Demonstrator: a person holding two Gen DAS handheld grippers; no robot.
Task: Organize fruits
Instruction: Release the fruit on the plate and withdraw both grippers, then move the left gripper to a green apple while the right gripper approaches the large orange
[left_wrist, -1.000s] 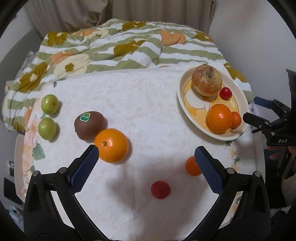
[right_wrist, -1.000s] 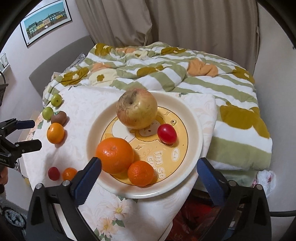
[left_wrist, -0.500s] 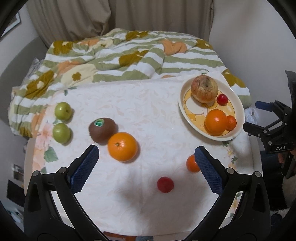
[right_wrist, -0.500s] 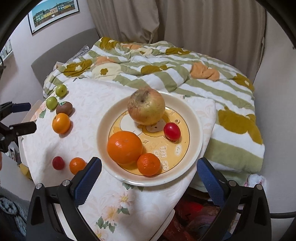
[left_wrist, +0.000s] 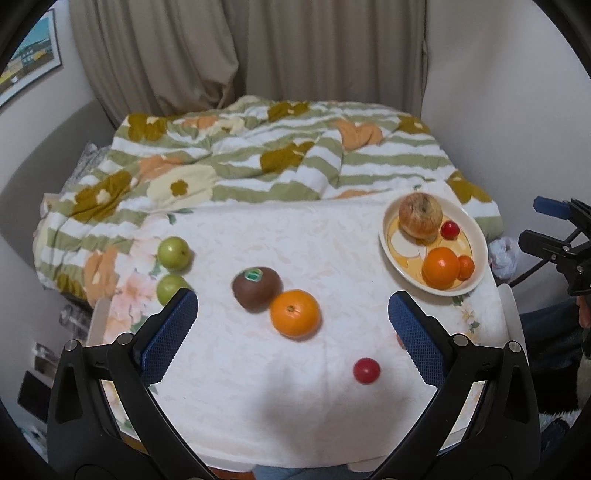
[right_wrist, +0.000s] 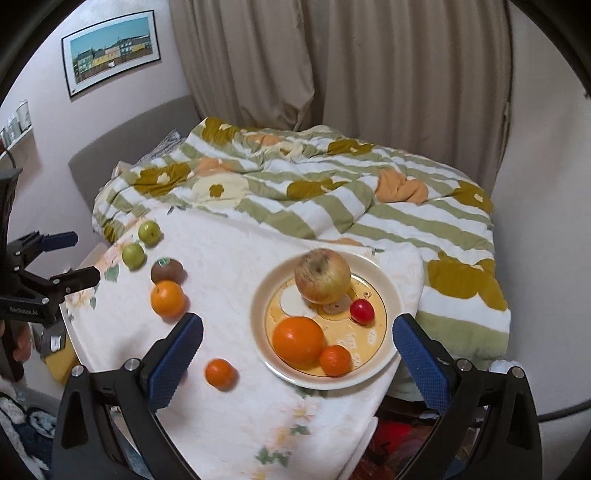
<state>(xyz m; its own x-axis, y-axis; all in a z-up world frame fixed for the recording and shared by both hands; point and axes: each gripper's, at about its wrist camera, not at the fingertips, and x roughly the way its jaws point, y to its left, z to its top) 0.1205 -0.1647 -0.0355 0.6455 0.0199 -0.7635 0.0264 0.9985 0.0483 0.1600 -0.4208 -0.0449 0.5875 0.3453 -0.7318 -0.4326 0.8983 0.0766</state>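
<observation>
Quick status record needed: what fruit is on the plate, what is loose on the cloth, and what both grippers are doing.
plate: round cream plate with yellow centre, near the cloth's right edge
on plate: large blotchy apple; big orange; small mandarin; red cherry tomato
loose on cloth: two green round fruits; brown kiwi with sticker touching an orange; red cherry tomato; small mandarin
left gripper: open, empty
right gripper: open, empty
surface: white floral tablecloth
</observation>
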